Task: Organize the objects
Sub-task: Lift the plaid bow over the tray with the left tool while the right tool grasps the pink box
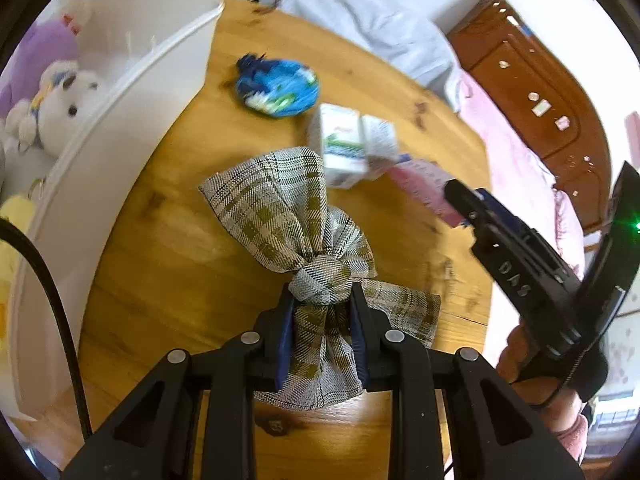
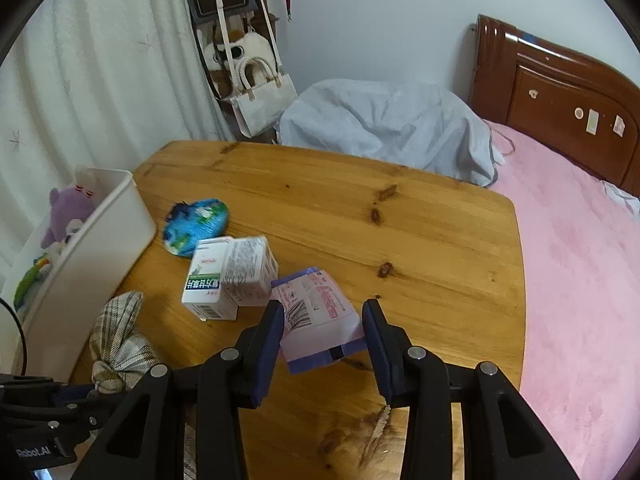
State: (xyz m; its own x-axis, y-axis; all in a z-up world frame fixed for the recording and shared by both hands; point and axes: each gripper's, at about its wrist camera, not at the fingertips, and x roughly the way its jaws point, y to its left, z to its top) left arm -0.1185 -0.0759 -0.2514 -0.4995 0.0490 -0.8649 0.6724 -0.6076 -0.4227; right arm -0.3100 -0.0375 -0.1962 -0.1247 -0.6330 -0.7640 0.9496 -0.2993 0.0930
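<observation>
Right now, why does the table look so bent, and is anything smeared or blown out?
In both wrist views the fisheye lens bows the wooden table and rings the picture in black. In the left wrist view the blue pouch and white boxes are motion-blurred, the plaid bow sharp. In the right wrist view the curtain is nearly washed out.

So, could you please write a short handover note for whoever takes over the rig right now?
Left claw: shut on the plaid fabric bow, gripped at its knot over the wooden table.
Right claw: open, fingers either side of the pink-and-purple packet, not gripping.
On the table: blue round pouch, two white boxes.
White bin at the table's left edge already holds plush toys.
Left: bin the bow, then packet, boxes and pouch, presumably.
</observation>
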